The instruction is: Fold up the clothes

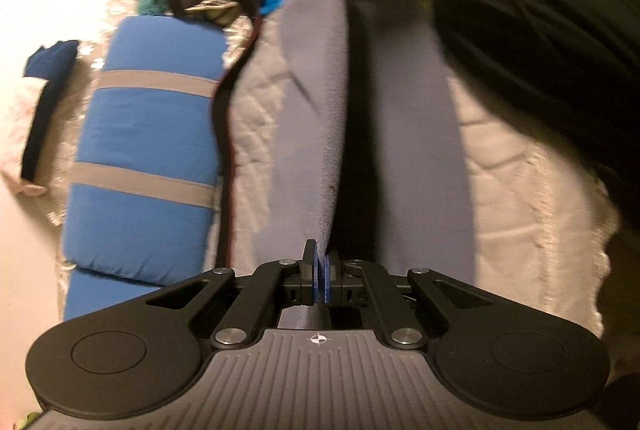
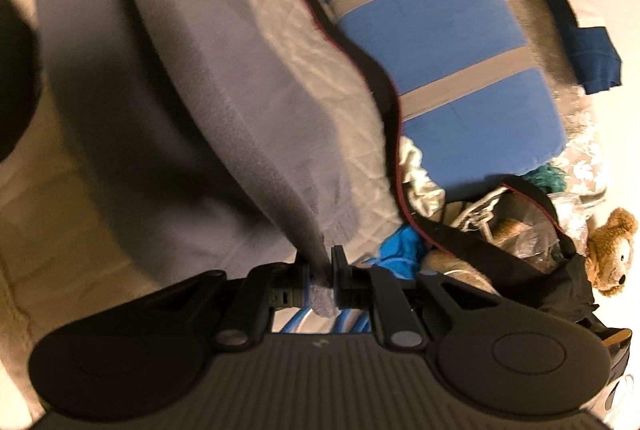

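A grey fleece garment point(image 1: 312, 102) hangs stretched between both grippers above a pale quilted bedspread point(image 1: 520, 166). My left gripper point(image 1: 322, 264) is shut on one end of it, the cloth running away from the blue pads as a taut strip. In the right wrist view the same grey garment point(image 2: 168, 62) spreads up and to the left, and my right gripper point(image 2: 320, 266) is shut on a bunched corner of it. A second grey layer point(image 1: 416, 134) lies flat on the bedspread to the right of the strip.
A blue pillow with grey stripes point(image 1: 148, 150) lies along the bed. A black bag point(image 2: 520, 254), blue cords, a teddy bear point(image 2: 612, 250) and a dark blue cloth point(image 2: 592, 58) crowd the bed's end. A black mass point(image 1: 552, 42) fills the upper right.
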`<state>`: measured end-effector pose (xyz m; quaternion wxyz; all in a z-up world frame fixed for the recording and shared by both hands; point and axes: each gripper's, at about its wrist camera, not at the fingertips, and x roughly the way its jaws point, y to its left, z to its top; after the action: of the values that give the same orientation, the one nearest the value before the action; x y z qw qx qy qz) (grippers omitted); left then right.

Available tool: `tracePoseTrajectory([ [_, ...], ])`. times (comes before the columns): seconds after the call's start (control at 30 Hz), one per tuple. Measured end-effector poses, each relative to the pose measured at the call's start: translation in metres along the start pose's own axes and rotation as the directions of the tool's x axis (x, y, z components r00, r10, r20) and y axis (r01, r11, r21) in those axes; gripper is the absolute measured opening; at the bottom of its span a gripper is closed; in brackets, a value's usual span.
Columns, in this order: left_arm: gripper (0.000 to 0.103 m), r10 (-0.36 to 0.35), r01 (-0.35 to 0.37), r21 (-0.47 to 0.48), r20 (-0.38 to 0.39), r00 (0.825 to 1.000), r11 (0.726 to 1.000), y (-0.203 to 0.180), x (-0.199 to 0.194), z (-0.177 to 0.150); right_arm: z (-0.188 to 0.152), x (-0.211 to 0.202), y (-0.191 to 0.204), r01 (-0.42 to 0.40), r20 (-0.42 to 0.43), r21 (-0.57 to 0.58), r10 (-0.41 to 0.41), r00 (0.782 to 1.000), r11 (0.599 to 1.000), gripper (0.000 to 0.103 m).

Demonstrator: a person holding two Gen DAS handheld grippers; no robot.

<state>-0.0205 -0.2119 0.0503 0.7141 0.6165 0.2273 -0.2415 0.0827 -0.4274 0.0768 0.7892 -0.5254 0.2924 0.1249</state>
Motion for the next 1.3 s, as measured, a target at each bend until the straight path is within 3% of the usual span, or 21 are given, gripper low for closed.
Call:
tracePoseTrajectory([
  [0.27,0.003,-0.06,0.062,0.029,-0.057,0.997,0.998,-0.033,0.012,0.002,-0.01,0.01,0.036,-0.032,-0.031,-0.069,0.03,0.999,0.997,0.011],
  [0.47,0.003,-0.083,0.087,0.04,-0.088,0.993,0.995,-0.046,0.027,0.001,-0.013,0.015,0.052,-0.013,-0.044,-0.127,0.007,0.999,0.992,0.011],
  [0.5,0.004,-0.08,0.084,0.046,-0.095,0.992,0.995,-0.049,0.03,0.001,-0.013,0.015,0.054,-0.005,-0.05,-0.135,-0.002,0.999,0.991,0.028],
  [0.63,0.005,-0.046,0.052,0.062,-0.102,0.994,0.997,-0.057,0.034,-0.004,-0.011,0.008,0.056,0.033,-0.069,-0.143,-0.043,0.997,0.989,0.053],
  [0.67,0.006,-0.04,0.046,0.053,-0.104,0.994,0.998,-0.056,0.033,-0.006,-0.01,0.004,0.054,0.037,-0.068,-0.133,-0.046,0.997,0.99,0.066],
  [0.7,0.01,-0.034,0.038,0.043,-0.106,0.994,0.998,-0.055,0.033,-0.009,-0.009,0.0,0.051,0.031,-0.062,-0.112,-0.039,0.997,0.993,0.078],
  [0.77,0.02,-0.018,0.021,0.024,-0.111,0.994,0.999,-0.053,0.031,-0.014,-0.007,-0.009,0.045,0.018,-0.052,-0.071,-0.022,0.998,0.997,0.084],
  [1.0,0.038,0.025,-0.029,-0.029,-0.13,0.991,0.999,-0.048,0.019,-0.032,0.004,-0.031,0.028,-0.031,-0.055,0.137,0.039,0.998,0.99,0.087],
  [1.17,0.038,0.097,-0.099,-0.006,-0.143,0.985,0.995,-0.055,0.015,-0.044,0.026,-0.055,0.007,-0.012,-0.002,0.367,0.013,1.0,0.93,0.093],
  [1.3,0.038,0.178,-0.181,-0.002,-0.176,0.968,0.983,-0.059,0.019,-0.05,0.058,-0.082,0.012,-0.064,0.105,0.481,0.016,0.994,0.874,0.097],
])
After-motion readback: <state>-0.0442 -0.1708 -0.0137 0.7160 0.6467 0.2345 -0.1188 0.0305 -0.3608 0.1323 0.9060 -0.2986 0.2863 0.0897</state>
